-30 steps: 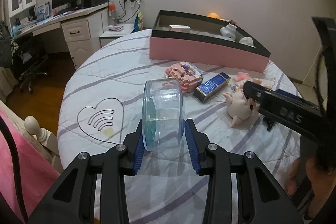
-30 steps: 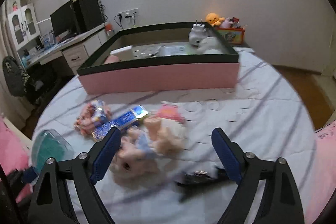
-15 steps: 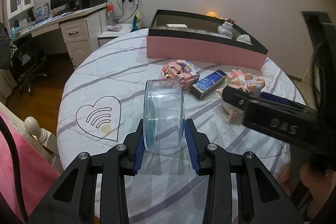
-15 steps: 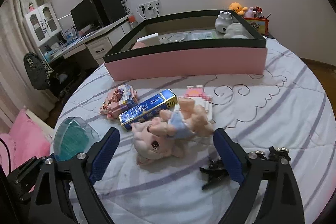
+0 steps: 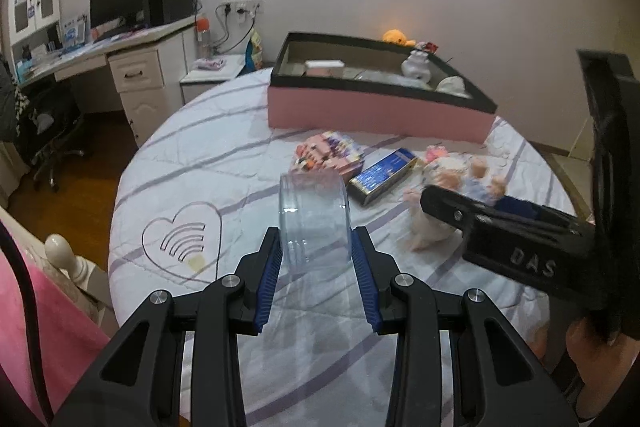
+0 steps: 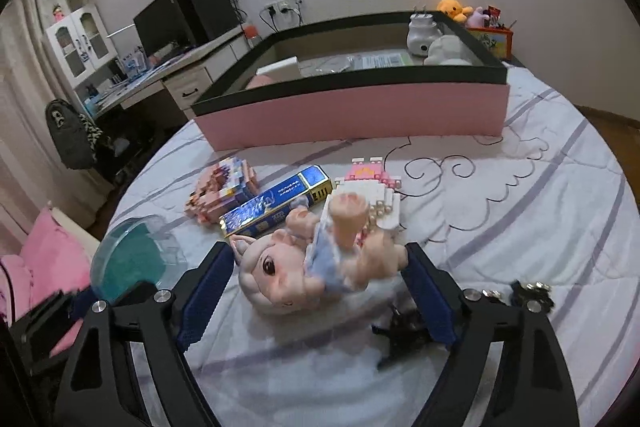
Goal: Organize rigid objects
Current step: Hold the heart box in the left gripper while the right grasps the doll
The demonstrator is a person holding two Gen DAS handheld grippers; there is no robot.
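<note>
My left gripper is shut on a clear round plastic container with a teal lid, held above the round bed; the container also shows in the right wrist view. My right gripper is open, its jaws on either side of a pink pig doll lying on the bedspread; the doll also shows in the left wrist view. A blue box, a pink block model and a pink-and-white block piece lie beyond the doll. The pink storage box stands at the back.
The storage box holds a white jar, a white card box and papers. A black clip-like object lies by my right finger. A desk with a monitor stands left. A pink pillow lies at the bed's left edge.
My right gripper has moved forward and down, so its open jaws now flank the pig doll. My left gripper still holds the container, which has turned slightly.
</note>
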